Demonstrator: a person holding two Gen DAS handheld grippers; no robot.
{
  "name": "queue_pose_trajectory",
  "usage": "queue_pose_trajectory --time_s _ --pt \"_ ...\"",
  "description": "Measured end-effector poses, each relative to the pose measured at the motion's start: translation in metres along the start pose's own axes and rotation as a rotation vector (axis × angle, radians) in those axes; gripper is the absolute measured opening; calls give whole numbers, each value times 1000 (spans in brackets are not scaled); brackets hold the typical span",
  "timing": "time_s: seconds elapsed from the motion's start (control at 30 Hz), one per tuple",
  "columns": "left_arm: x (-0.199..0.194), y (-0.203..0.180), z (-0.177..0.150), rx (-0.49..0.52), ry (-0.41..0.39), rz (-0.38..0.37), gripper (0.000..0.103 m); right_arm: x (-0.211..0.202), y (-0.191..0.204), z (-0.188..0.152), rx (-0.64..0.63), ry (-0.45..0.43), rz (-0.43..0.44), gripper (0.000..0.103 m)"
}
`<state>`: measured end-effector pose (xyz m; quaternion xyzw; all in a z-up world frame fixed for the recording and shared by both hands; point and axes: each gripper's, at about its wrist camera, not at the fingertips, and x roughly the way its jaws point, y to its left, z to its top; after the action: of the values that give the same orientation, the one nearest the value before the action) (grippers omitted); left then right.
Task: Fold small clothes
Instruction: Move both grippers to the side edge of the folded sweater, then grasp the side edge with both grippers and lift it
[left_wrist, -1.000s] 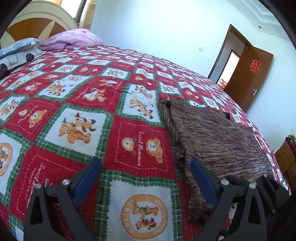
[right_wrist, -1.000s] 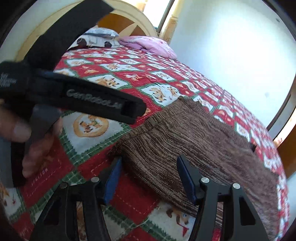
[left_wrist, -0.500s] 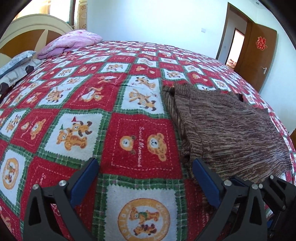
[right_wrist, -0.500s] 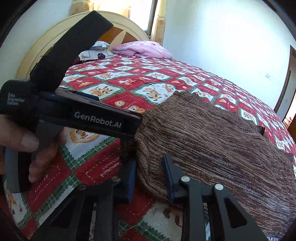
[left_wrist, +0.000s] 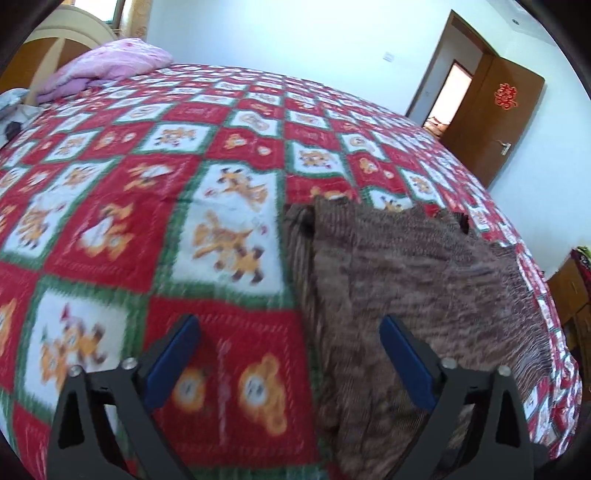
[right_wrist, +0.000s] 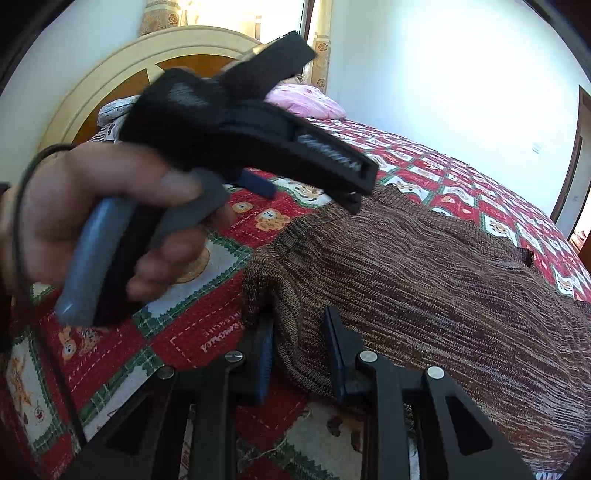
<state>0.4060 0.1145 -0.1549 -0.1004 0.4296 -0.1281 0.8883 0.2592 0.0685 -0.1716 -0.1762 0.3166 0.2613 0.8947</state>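
Indoors, atop a bed spread with a red, white and green bear-print quilt (left_wrist: 229, 173): brown knitted garment (right_wrist: 424, 280), lying flat. Left hand-held gripper (left_wrist: 291, 350) spread wide over quilt and garment edge, lately narrowing slightly, gripping nothing. Right hand-held gripper (right_wrist: 299, 347) nipped onto the garment's near corner. Beyond: pink pillow (left_wrist: 110, 66), cream-and-wood headboard (right_wrist: 122, 70), open brown door (left_wrist: 491, 114).

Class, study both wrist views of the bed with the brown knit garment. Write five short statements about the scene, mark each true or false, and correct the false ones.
1. The sweater lies on a checked quilt. True.
2. The right gripper is wide open over bare quilt. False: its fingers pinch the sweater's edge.
3. The left gripper is open. True.
4. The door is closed. False: it stands open.
5. A pink pillow lies near the headboard. True.
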Motion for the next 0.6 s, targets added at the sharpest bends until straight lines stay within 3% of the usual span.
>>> queue_pose_trajectory --time_s 0.2,0.43,0.47,0.5,0.53,0.57,0.6 --pt "25 -6 23 16 30 -81 76 1 -1 0 2 1 14 27" --pt "40 -10 37 40 27 -94 56 1 1 -3 4 -5 22 27" --pt "41 -9 37 34 28 -110 40 1 1 -3 5 -7 23 27" --pt "42 -8 37 24 38 -125 31 1 0 -3 6 -10 24 26" --pt "42 -7 37 22 35 -121 28 1 0 -4 9 -13 27 25" --pt "41 -7 37 21 33 -120 15 1 0 -4 12 -16 30 24" --pt "41 -7 37 18 35 -126 13 1 0 -4 16 -18 33 22"
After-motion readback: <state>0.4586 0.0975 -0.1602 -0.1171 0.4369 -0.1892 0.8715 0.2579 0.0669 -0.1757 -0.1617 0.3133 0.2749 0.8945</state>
